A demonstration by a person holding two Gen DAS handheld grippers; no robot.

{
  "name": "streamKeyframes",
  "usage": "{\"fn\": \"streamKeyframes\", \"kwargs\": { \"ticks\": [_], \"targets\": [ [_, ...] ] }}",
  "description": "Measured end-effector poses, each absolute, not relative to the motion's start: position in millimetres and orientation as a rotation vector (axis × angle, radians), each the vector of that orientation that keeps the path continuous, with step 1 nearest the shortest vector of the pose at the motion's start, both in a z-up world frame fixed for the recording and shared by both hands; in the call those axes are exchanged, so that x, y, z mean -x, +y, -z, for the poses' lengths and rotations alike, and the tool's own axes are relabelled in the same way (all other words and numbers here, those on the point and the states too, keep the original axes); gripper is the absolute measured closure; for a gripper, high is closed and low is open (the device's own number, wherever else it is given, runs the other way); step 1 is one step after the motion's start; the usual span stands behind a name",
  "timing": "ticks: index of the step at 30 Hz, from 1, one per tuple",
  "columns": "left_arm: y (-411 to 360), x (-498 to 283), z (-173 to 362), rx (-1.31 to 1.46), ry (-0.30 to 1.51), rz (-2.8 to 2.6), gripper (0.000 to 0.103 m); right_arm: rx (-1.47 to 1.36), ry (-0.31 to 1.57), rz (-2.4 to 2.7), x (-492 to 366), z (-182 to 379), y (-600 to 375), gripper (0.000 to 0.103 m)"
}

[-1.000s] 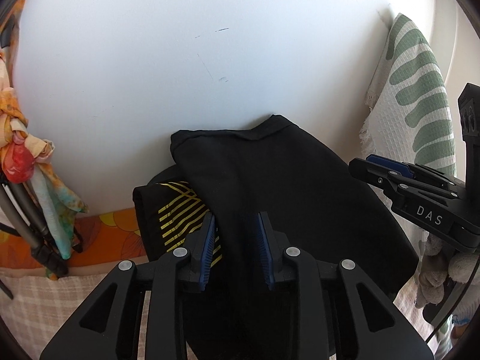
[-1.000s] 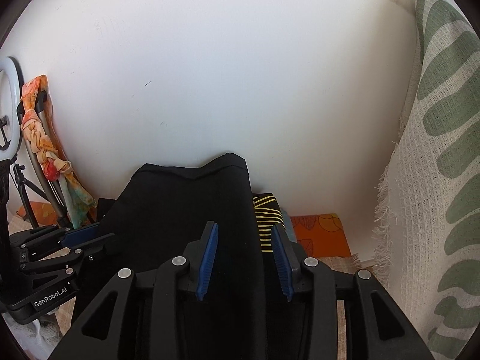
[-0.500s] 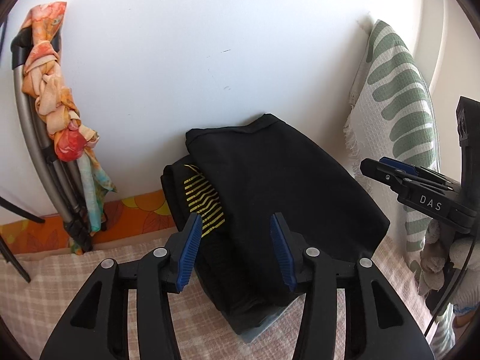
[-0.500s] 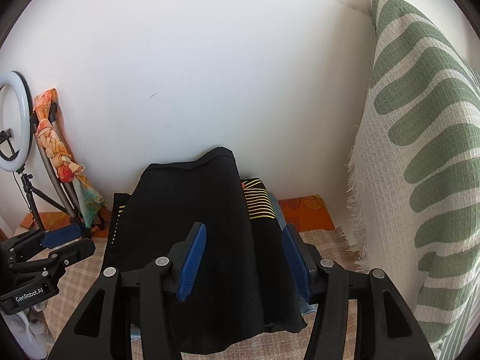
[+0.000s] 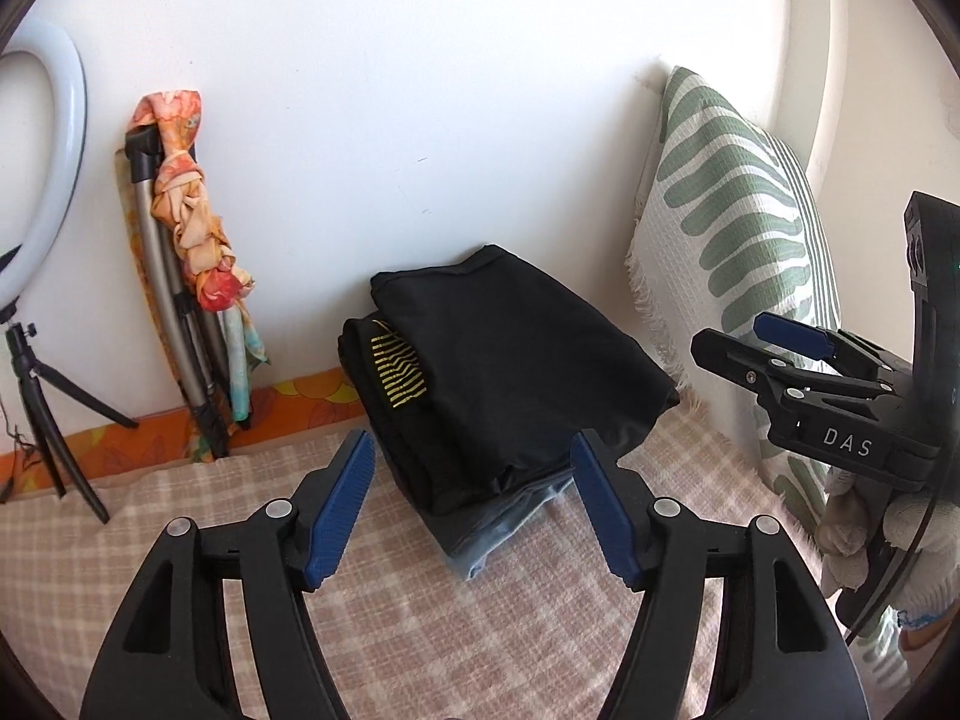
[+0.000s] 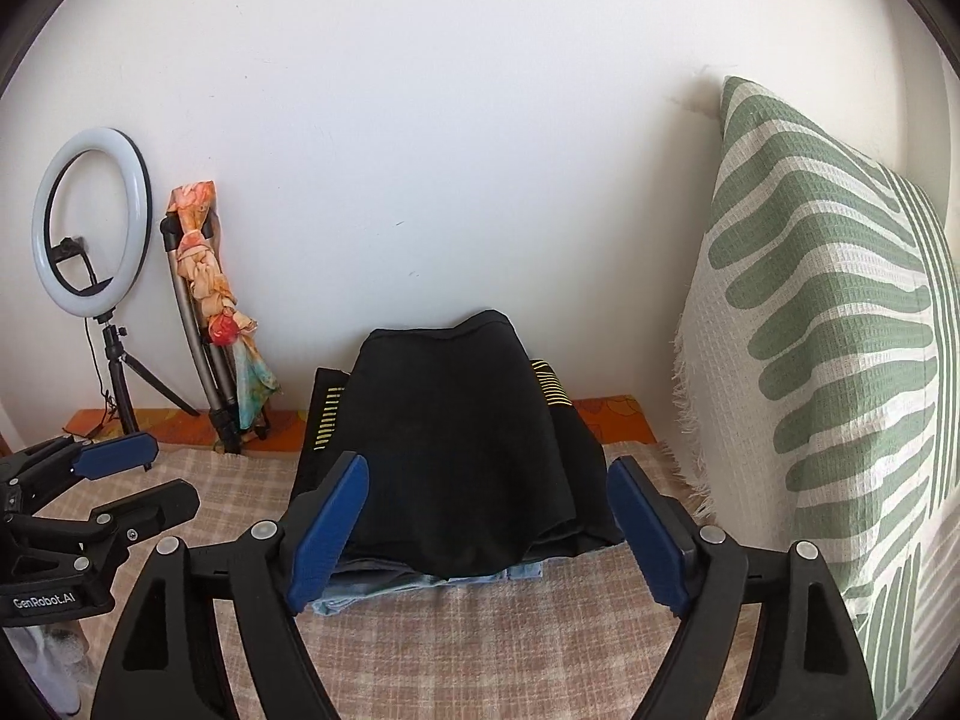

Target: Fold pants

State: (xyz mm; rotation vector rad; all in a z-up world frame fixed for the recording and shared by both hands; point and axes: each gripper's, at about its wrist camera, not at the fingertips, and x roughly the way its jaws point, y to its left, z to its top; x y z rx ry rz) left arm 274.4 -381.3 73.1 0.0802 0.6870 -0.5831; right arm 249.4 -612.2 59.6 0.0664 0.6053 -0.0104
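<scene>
Far to the left of both tongs a ring light stands on a small black tripod against the white wall, and just to its right a folded metal stand leans on the wall with an orange patterned scarf knotted around it. The left tongs hang above the checked bedspread, their blue-padded fingers spread wide; the jaws have just been opening and nothing is between them, the pads touching no cloth. Straight ahead of them, beyond the fingertips and close against the wall, lies the folded black pants, topmost on a small stack of clothes: beneath them sits a black garment with yellow stripes, and at the bottom a blue denim piece peeks out at the near edge. The right tongs also stand wide apart, their jaws likewise having just been opening, and they hold nothing; in the right wrist view the near edge of the stack shows between the two blue pads, but lies beyond them and apart from both. To the right of the right tongs a cream cushion with green leaf shapes stands upright against the wall, its fringe near the stack's right side. In the left wrist view a gloved hand grips the right tongs' handle.
</scene>
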Motion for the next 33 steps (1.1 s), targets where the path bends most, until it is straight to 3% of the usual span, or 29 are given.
{"fn": "streamKeyframes", "kwargs": {
  "ticks": [4, 6, 9, 19, 33],
  "targets": [
    [-366.1, -242.1, -85.0, -0.104, 0.65, 0.6, 0.034, -0.063, 0.6, 0.001, -215.1, -65.2, -594.5, 0.012],
    [-358.7, -225.3, -89.8, -0.118, 0.631, 0.597, 0.027, -0.065, 0.59, -0.009, -198.3, -65.5, -584.6, 0.007],
    [-349.1, -203.1, -93.9, -0.143, 0.609, 0.593, 0.025, -0.058, 0.582, -0.008, -176.1, -63.4, -568.8, 0.002],
    [-300.2, -141.9, -84.8, -0.136, 0.594, 0.588, 0.023, -0.069, 0.546, 0.048, -111.0, -56.3, -536.3, 0.001],
    [-235.4, -113.5, -43.2, -0.082, 0.629, 0.535, 0.023, -0.08, 0.519, 0.101, -70.7, -32.3, -505.2, 0.0]
  ]
}}
